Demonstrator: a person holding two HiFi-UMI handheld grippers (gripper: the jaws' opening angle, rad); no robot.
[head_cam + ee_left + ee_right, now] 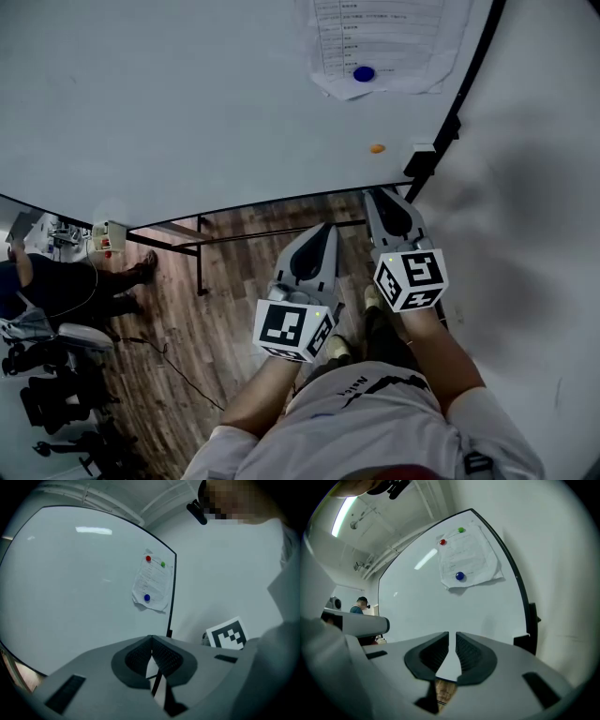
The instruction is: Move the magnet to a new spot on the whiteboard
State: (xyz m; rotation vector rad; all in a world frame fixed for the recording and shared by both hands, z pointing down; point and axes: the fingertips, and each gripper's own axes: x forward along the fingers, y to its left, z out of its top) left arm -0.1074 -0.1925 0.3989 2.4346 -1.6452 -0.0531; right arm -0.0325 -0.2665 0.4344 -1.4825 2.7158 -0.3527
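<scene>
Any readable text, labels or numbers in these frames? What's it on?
No text reads clearly.
White paper sheet on the black-framed whiteboard: printed rows, too small to read.
Dark print on the person's white shirt: too blurred to read.
Two white cubes: black square marker patterns, no letters.

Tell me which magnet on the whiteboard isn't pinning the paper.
The orange magnet: it sits alone on bare whiteboard, clear of the paper, whereas the blue magnet, red magnet and green magnet pin it.
</scene>
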